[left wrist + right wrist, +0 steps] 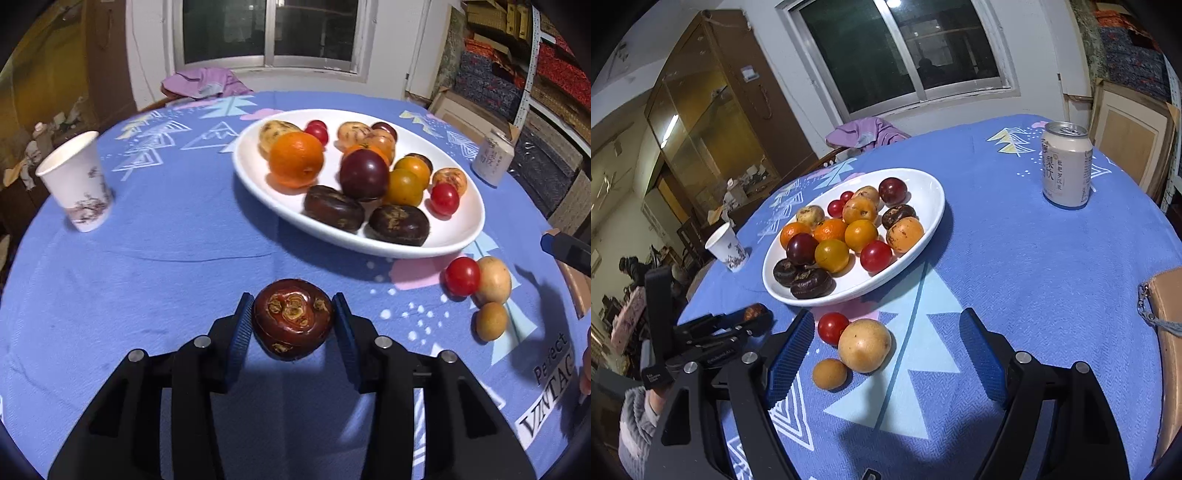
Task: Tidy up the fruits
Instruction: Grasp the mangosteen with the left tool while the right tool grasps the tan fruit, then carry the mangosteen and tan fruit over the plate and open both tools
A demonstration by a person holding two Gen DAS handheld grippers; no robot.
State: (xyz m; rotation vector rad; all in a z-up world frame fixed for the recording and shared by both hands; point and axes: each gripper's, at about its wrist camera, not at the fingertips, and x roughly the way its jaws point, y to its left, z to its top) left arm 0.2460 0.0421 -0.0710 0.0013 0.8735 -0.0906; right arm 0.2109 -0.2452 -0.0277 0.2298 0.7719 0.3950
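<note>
My left gripper is shut on a dark red-brown water chestnut and holds it just above the blue tablecloth, in front of the white oval plate. The plate holds several fruits: oranges, plums, tomatoes, chestnuts. In the right wrist view my right gripper is open, its blue pads on either side of three loose fruits on the cloth: a red tomato, a pale round fruit and a small brown fruit. The plate lies beyond them. The left gripper shows at the left.
A paper cup stands at the left of the table. A drink can stands at the far right. A tan pouch lies at the right edge. A chair with purple cloth sits behind the table.
</note>
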